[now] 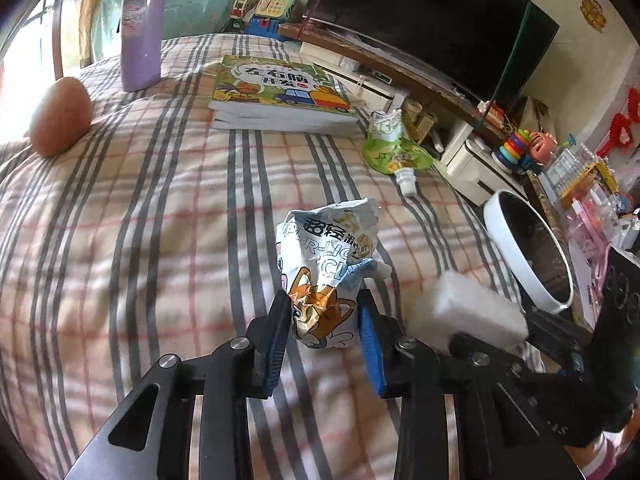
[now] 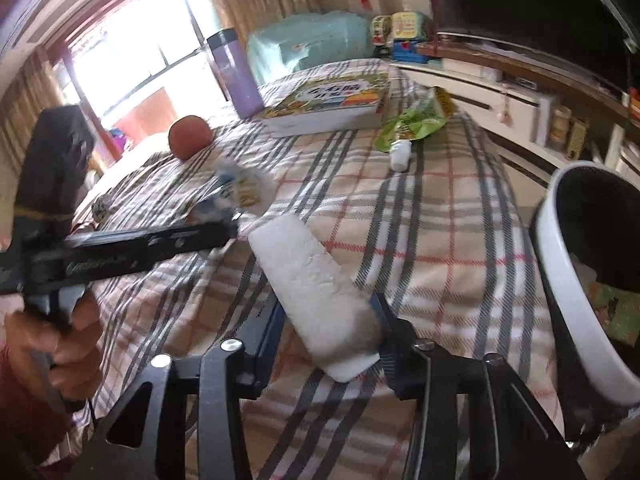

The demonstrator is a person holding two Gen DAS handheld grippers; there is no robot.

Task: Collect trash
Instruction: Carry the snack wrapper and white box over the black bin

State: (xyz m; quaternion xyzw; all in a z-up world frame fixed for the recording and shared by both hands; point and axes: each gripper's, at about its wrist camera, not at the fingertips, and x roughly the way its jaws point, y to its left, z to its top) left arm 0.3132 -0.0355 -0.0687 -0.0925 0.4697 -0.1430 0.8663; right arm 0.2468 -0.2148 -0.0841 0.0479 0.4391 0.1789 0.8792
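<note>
A crumpled white and blue clay wrapper (image 1: 330, 268) with an orange cartoon animal stands between the fingers of my left gripper (image 1: 325, 312), which is shut on it above the plaid cloth. My right gripper (image 2: 330, 320) is shut on a white foam block (image 2: 314, 292); the same foam block (image 1: 468, 312) appears blurred at the right of the left wrist view. A white-rimmed trash bin (image 2: 576, 304) with a dark inside stands just right of the bed; it also shows as the bin (image 1: 524, 248). A green drink pouch (image 1: 396, 152) with a white cap lies further back.
A picture book (image 1: 276, 94), a purple bottle (image 1: 142, 28) and a brown egg-shaped object (image 1: 60, 116) rest on the plaid cloth (image 1: 160, 220). A black television (image 1: 432, 20) and shelves with toys (image 1: 528, 146) line the right side. A hand (image 2: 60, 344) holds the left gripper.
</note>
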